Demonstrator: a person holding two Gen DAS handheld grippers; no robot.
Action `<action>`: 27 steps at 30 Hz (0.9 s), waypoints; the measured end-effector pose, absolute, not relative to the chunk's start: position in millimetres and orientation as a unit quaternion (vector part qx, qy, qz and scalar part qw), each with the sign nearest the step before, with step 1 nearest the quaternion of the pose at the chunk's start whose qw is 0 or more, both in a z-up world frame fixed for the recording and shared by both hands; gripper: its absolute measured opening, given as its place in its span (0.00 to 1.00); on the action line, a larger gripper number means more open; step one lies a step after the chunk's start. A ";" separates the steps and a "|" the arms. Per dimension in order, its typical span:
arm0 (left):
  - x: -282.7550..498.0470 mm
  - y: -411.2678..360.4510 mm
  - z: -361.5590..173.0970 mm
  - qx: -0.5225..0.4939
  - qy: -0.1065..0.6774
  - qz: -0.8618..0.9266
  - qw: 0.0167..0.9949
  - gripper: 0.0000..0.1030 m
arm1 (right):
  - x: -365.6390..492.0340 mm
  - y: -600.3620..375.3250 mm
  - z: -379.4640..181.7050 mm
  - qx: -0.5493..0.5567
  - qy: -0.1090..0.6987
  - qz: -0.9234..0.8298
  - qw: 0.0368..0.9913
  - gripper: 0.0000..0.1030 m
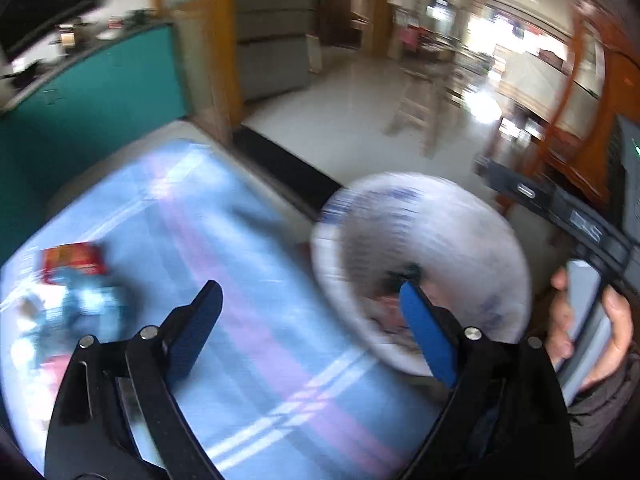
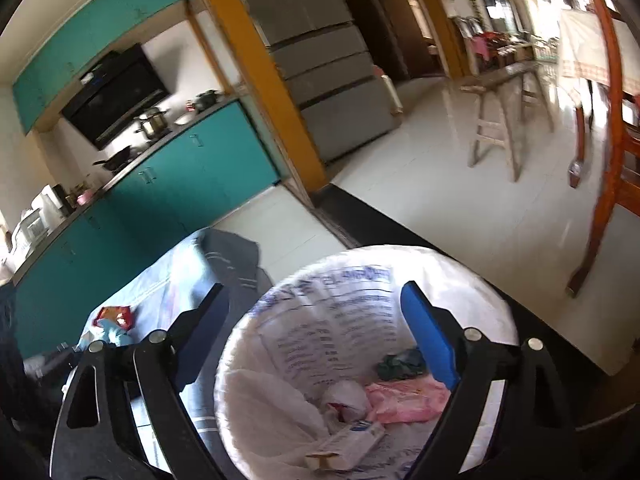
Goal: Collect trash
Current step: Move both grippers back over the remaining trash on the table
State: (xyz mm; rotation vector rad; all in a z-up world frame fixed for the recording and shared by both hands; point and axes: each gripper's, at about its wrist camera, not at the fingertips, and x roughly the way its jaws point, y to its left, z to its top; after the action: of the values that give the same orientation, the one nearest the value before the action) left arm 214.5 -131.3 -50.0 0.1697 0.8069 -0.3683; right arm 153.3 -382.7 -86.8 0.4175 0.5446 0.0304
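A trash bin lined with a white printed bag [image 2: 328, 320] stands beside the table; it also shows, blurred, in the left wrist view [image 1: 440, 232]. Inside it lie pink plastic [image 2: 404, 398], a dark green scrap [image 2: 400, 364] and white wrappers [image 2: 348, 440]. My right gripper [image 2: 312, 300] is open and empty, right above the bin mouth. My left gripper [image 1: 312, 296] is open and empty above the blue checked tablecloth [image 1: 248, 280]. A red packet [image 1: 74, 258] and blue and pink wrappers [image 1: 80, 312] lie on the cloth to the left; the red packet also shows in the right wrist view [image 2: 114, 316].
Teal kitchen cabinets [image 2: 180, 184] with a cluttered counter stand behind the table. A grey fridge [image 2: 320, 60] and a yellow door frame [image 2: 260, 80] are beyond. A wooden stool [image 2: 504, 120] and a reddish chair [image 2: 608, 160] stand on the tiled floor. The right hand [image 1: 588, 328] shows at the edge.
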 end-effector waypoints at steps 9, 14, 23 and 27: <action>206.1 23.4 -7.2 -0.013 0.296 0.016 0.955 0.97 | 147.5 -290.1 -53.1 0.101 0.155 0.079 0.980 0.97; 193.0 80.2 -3.5 -0.051 0.279 0.053 0.958 0.97 | 181.5 -233.6 -36.2 0.082 0.203 0.158 0.963 0.97; 168.4 112.0 -7.4 -0.099 0.234 0.082 0.964 0.97 | 206.1 -175.8 -77.9 0.032 0.269 0.209 0.939 0.97; 161.5 123.5 -6.8 -0.129 0.205 0.083 0.967 0.97 | 213.4 -178.6 -89.4 0.062 0.305 0.231 0.922 0.97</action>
State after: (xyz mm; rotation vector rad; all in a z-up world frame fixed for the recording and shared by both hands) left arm 161.5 123.5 -6.8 -0.2615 0.4156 0.1680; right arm 213.4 -178.6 -89.4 0.1267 0.6266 0.4739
